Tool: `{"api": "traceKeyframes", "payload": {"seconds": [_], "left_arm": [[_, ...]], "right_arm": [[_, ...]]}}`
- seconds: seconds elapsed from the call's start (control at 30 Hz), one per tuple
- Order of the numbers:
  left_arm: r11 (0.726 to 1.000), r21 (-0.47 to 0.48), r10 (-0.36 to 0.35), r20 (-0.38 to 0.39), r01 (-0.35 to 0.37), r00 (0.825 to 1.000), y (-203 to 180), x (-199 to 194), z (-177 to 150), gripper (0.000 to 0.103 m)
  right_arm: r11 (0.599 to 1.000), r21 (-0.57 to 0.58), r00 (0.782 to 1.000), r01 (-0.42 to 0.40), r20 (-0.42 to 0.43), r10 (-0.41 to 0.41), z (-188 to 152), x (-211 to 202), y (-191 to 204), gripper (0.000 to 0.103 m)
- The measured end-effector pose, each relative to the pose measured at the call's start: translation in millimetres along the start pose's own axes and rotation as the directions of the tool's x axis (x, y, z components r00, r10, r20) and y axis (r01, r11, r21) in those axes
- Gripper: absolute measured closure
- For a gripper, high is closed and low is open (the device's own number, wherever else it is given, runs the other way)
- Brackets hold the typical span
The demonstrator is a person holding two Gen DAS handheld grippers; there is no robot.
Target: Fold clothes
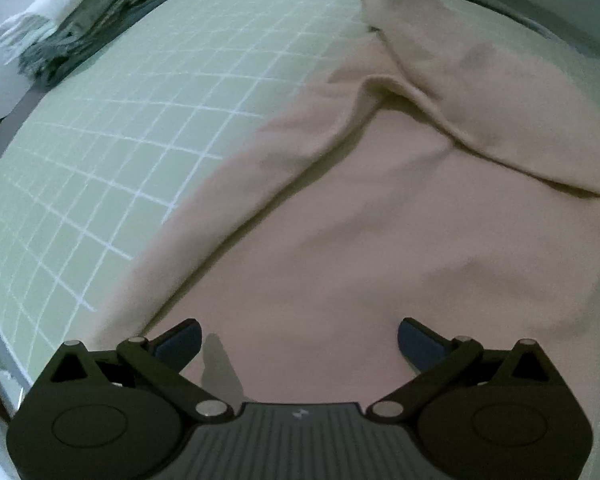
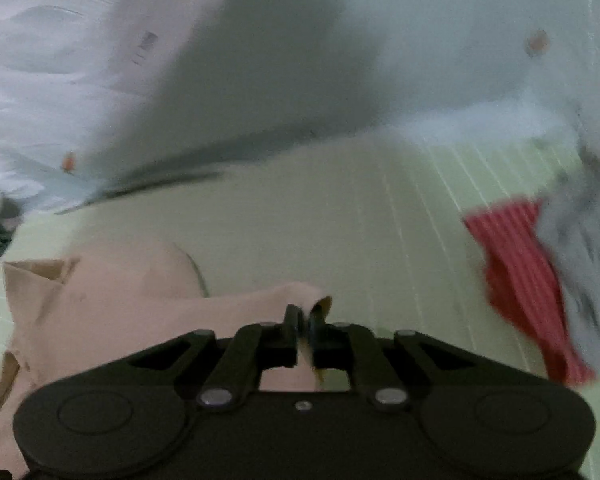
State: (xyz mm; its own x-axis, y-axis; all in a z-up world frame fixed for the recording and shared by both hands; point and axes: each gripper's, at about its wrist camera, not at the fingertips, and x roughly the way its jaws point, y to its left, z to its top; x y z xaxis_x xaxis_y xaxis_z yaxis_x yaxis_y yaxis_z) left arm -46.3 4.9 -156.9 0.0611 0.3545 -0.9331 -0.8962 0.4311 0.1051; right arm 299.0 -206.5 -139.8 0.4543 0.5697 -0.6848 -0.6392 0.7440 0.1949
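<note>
A pale pink long-sleeved garment [image 1: 380, 220] lies on the green grid mat [image 1: 120, 140], one sleeve folded across its upper part. My left gripper [image 1: 300, 340] is open just above the garment's body, holding nothing. In the right wrist view my right gripper [image 2: 305, 320] is shut on an edge of the pink garment [image 2: 112, 292], lifted a little off the mat [image 2: 340, 220]. The view is blurred.
A folded grey and white fringed scarf [image 1: 72, 28] lies at the mat's far left corner. In the right wrist view a red striped cloth [image 2: 520, 280] and a grey garment [image 2: 588, 232] lie at the right. White fabric [image 2: 60, 60] is beyond the mat.
</note>
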Motion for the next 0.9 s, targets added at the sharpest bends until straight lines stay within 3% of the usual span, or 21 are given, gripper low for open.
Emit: {"api": "traceKeyframes", "payload": {"seconds": [0.1, 0.2, 0.23, 0.37, 0.53, 0.9], "left_arm": [[0.999, 0.015, -0.044, 0.021, 0.044, 0.999, 0.6, -5.3, -4.2, 0.0], [0.996, 0.043, -0.081, 0.069, 0.078, 0.994, 5.6, -15.3, -7.2, 0.0], [0.995, 0.054, -0.093, 0.089, 0.088, 0.992, 7.8, -19.4, -8.0, 0.0], [0.988, 0.083, -0.145, 0.157, 0.133, 0.977, 28.1, -29.3, -13.0, 0.0], [0.974, 0.123, -0.208, 0.175, 0.188, 0.962, 69.8, -32.3, -14.5, 0.0], [0.957, 0.207, -0.243, 0.189, 0.203, 0.952, 183.4, -22.8, -4.3, 0.0]], "right_arm": [[0.999, -0.01, 0.999, 0.047, 0.008, -0.047, -16.3, -16.5, 7.3, 0.026], [0.999, -0.004, 0.998, 0.035, 0.045, -0.035, -32.4, -34.2, 22.9, 0.003], [1.0, 0.003, 0.998, 0.018, 0.053, -0.018, -38.3, -39.3, 30.6, 0.0], [1.0, -0.028, 0.998, 0.012, 0.06, -0.01, -61.3, -52.4, 71.9, 0.0], [1.0, -0.013, 0.997, 0.0, 0.083, 0.001, -90.8, -75.9, 126.3, 0.0], [0.993, 0.062, 0.99, -0.101, -0.096, 0.107, -158.7, -76.1, 266.1, 0.001]]}}
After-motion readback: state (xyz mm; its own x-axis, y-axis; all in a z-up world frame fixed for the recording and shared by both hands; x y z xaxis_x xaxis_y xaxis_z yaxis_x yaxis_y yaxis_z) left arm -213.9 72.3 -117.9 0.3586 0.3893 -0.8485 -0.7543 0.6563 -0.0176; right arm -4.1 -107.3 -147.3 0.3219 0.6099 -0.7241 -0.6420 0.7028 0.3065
